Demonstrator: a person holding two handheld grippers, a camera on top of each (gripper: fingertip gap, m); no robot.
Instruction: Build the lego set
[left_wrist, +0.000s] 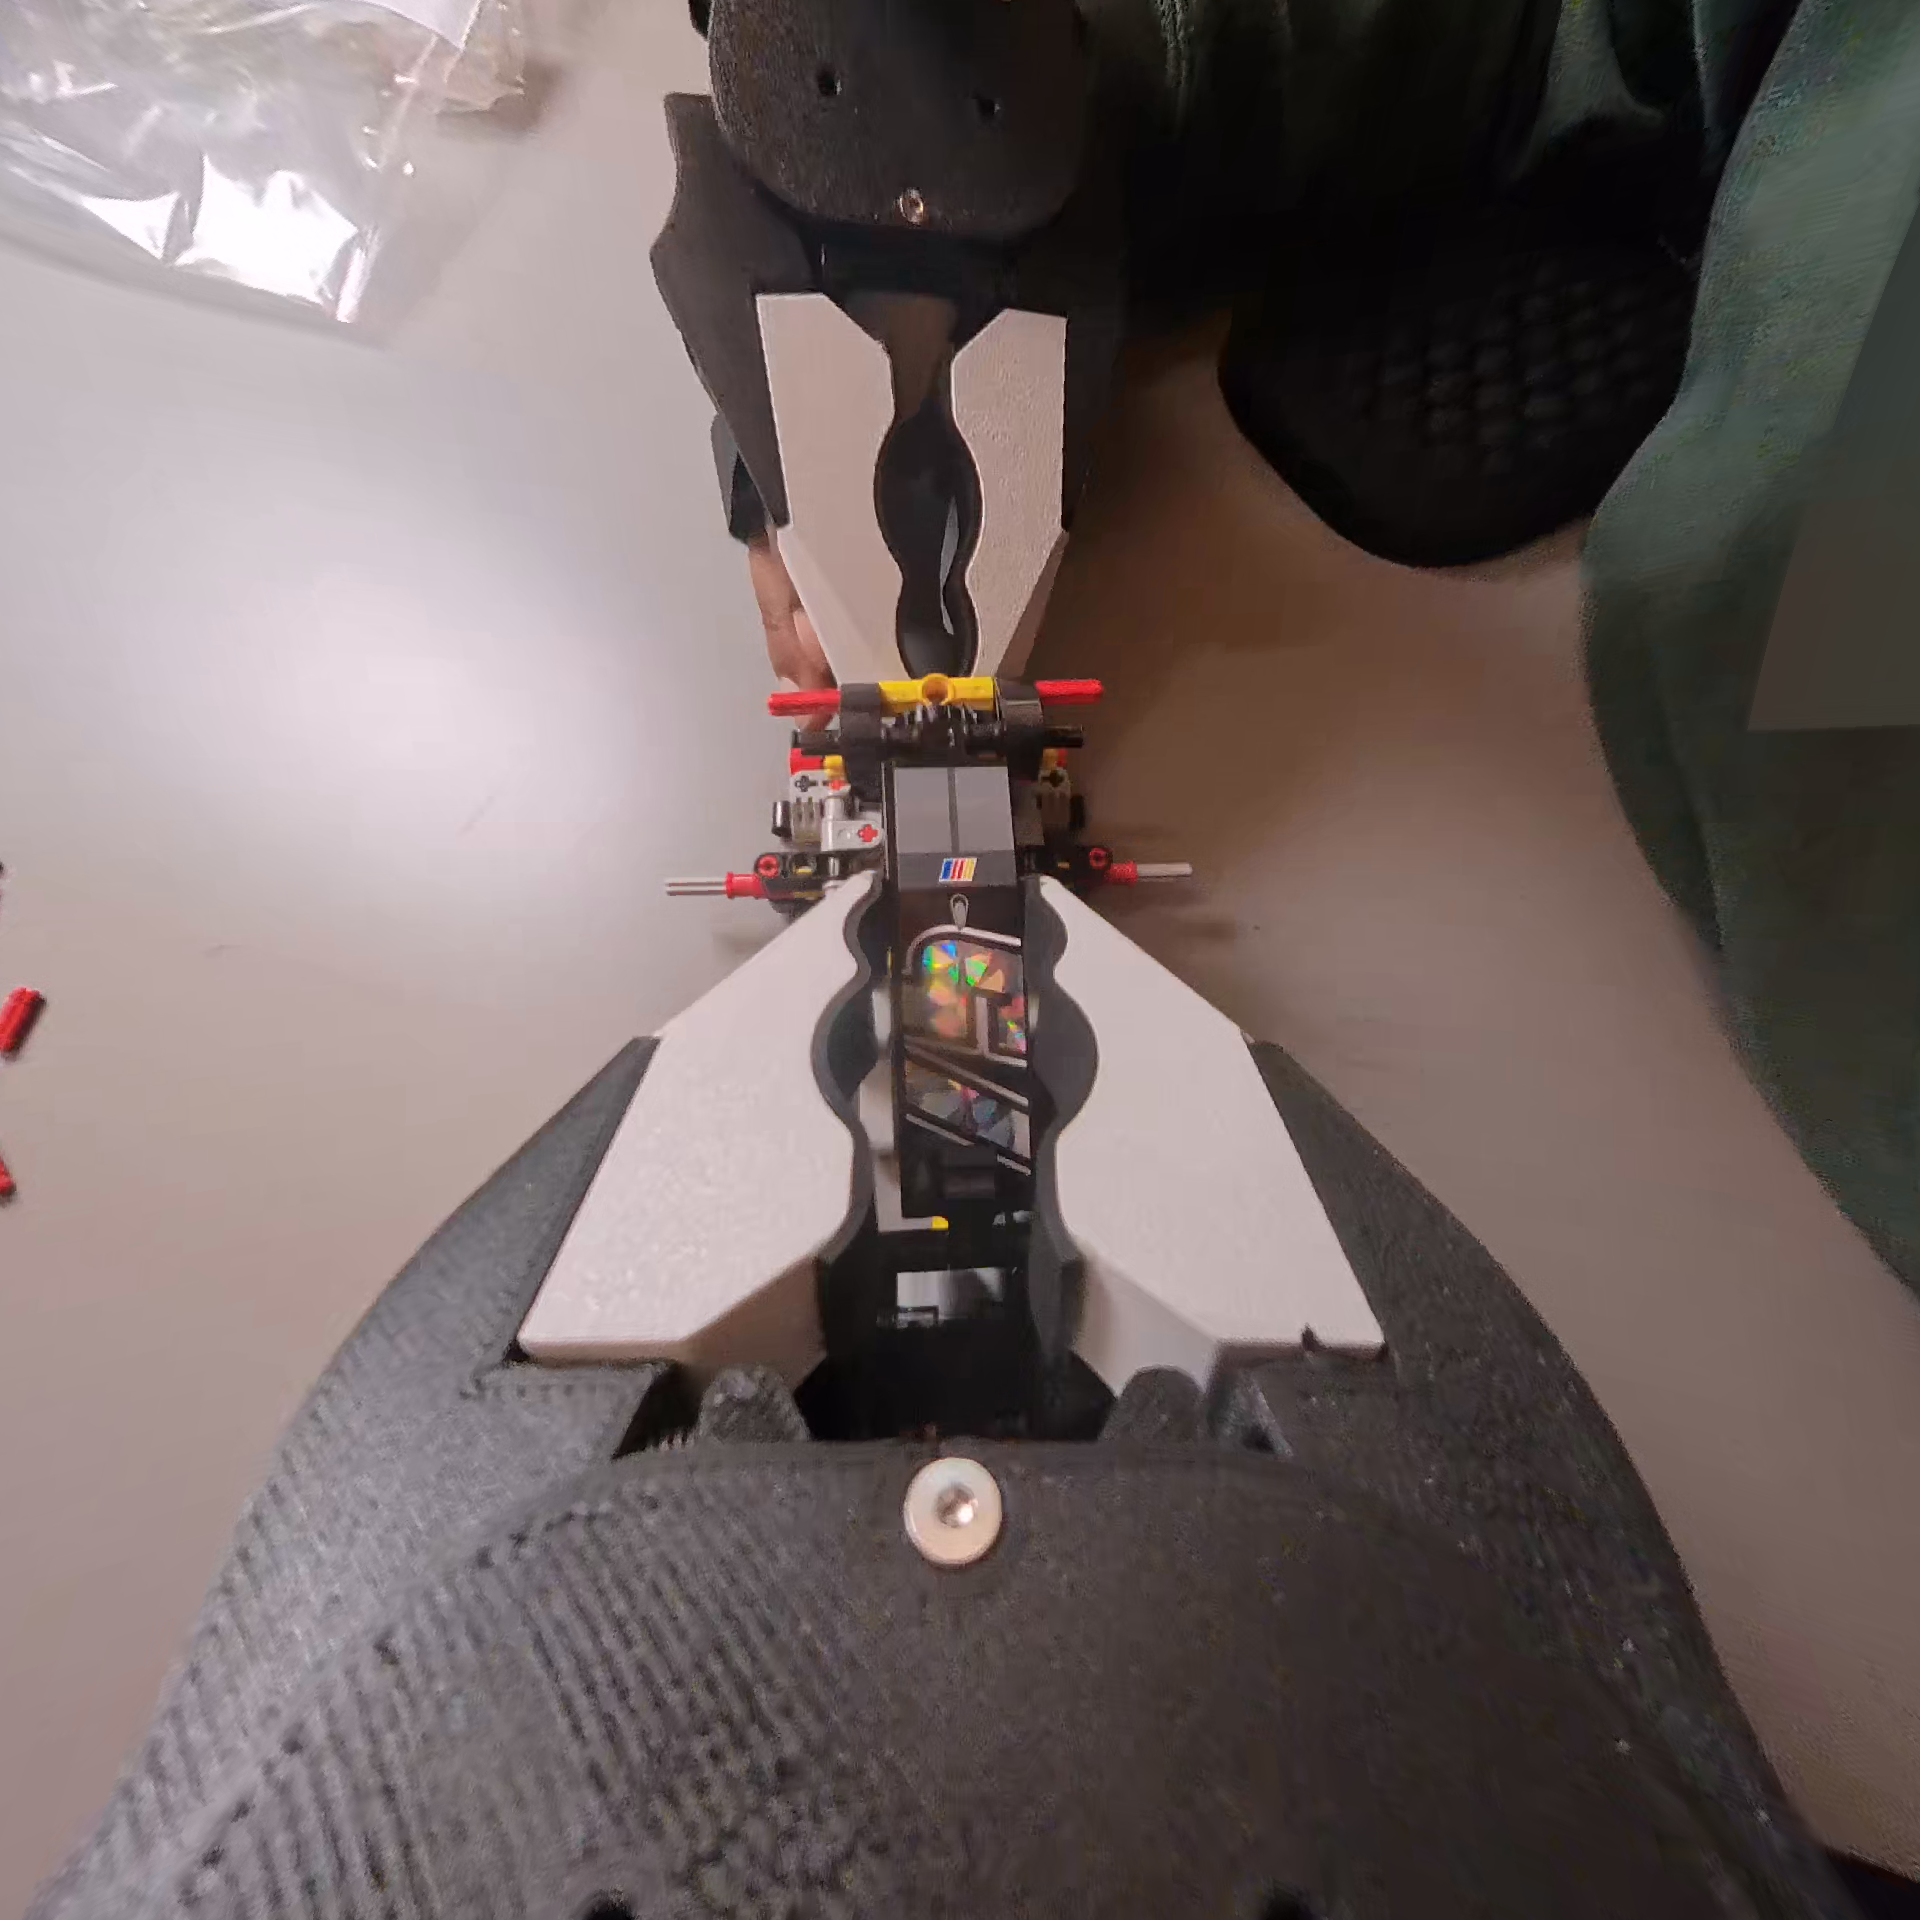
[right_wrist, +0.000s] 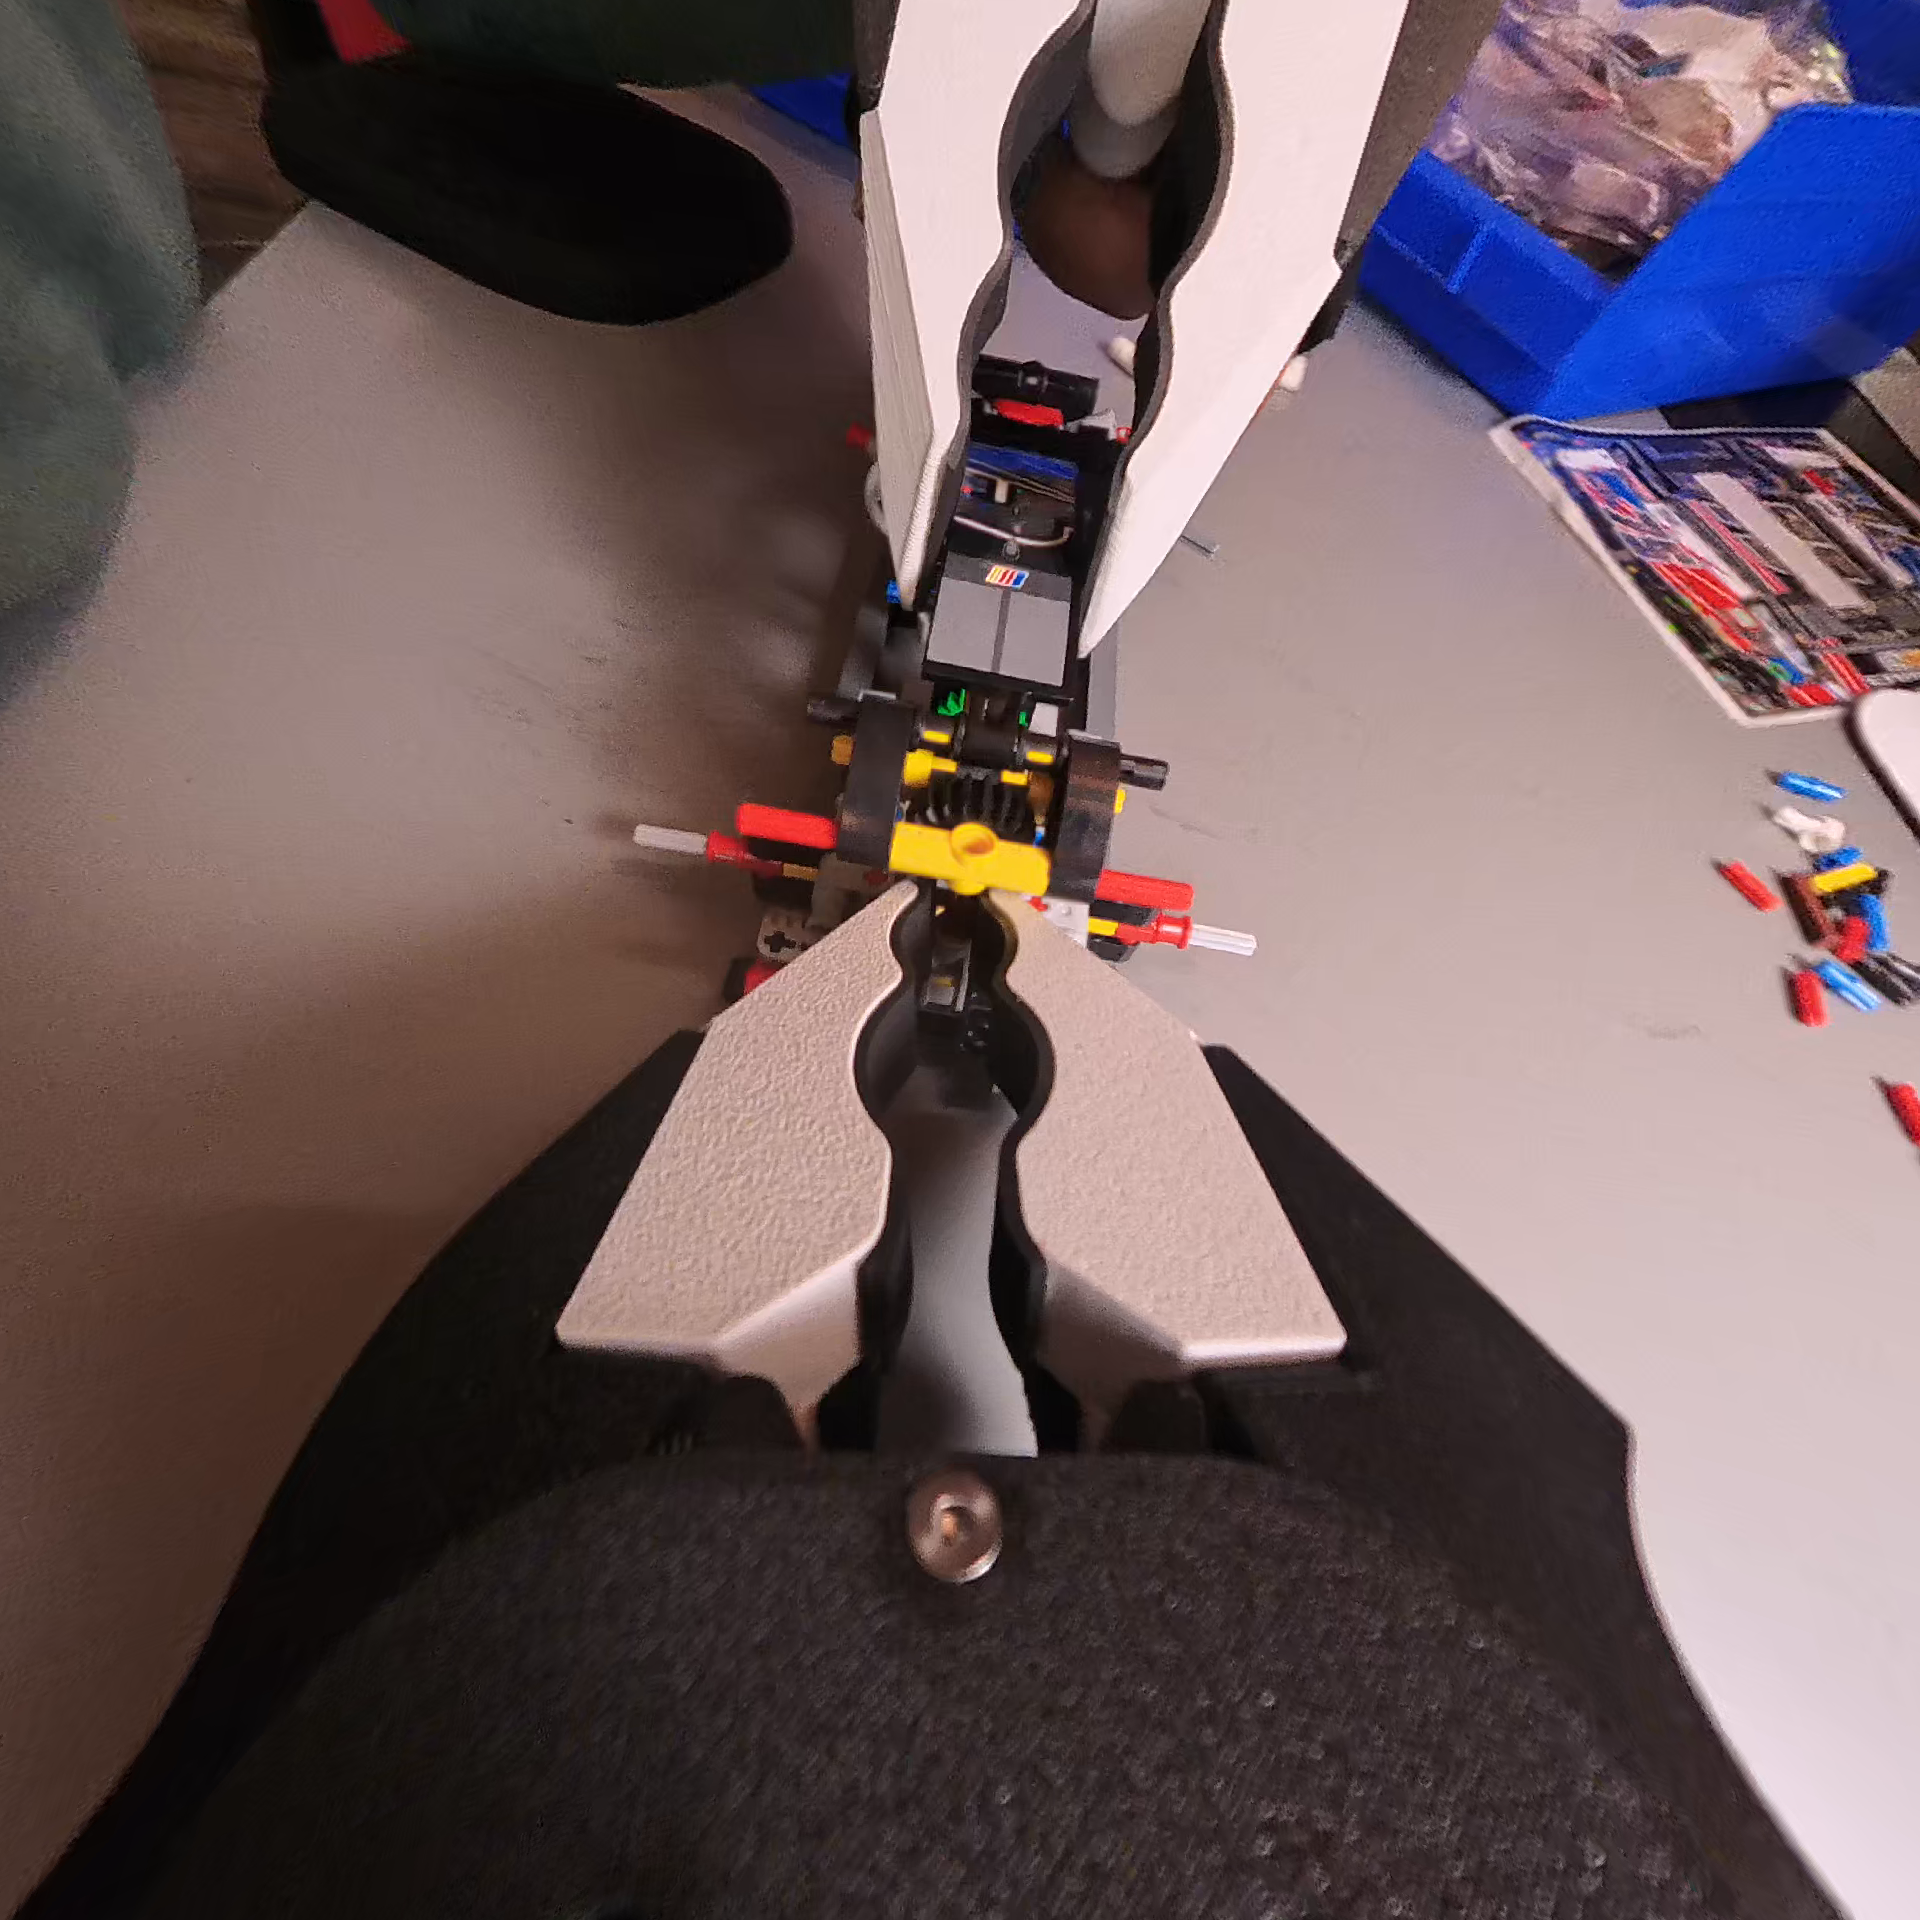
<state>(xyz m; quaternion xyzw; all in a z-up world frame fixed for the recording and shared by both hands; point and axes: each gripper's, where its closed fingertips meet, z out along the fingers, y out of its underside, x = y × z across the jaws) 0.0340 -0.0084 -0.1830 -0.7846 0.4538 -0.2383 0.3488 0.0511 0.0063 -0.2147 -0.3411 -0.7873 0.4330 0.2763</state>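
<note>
A partly built black lego car model (left_wrist: 954, 831) lies on the pale table, with a shiny sticker panel, red axles and a yellow beam (left_wrist: 935, 688) at its far end. My left gripper (left_wrist: 954, 894) is shut on the model's black body, one finger on each side. My right gripper (left_wrist: 935, 665) faces it from the far end. In the right wrist view my right gripper (right_wrist: 954, 896) is closed to a narrow gap on a black part of the model (right_wrist: 997, 634) just under the yellow beam (right_wrist: 966, 854). My left gripper (right_wrist: 997, 623) straddles the body beyond.
Clear plastic bags (left_wrist: 208, 187) lie at the far left and red pins (left_wrist: 16, 1018) at the left edge. In the right wrist view a blue bin (right_wrist: 1662, 291), an instruction booklet (right_wrist: 1745, 561) and several loose pieces (right_wrist: 1839, 914) lie to the right. A person's dark sleeve (left_wrist: 1455, 364) is close by. Across from one pair of fingers to the other is roughly 5 cm.
</note>
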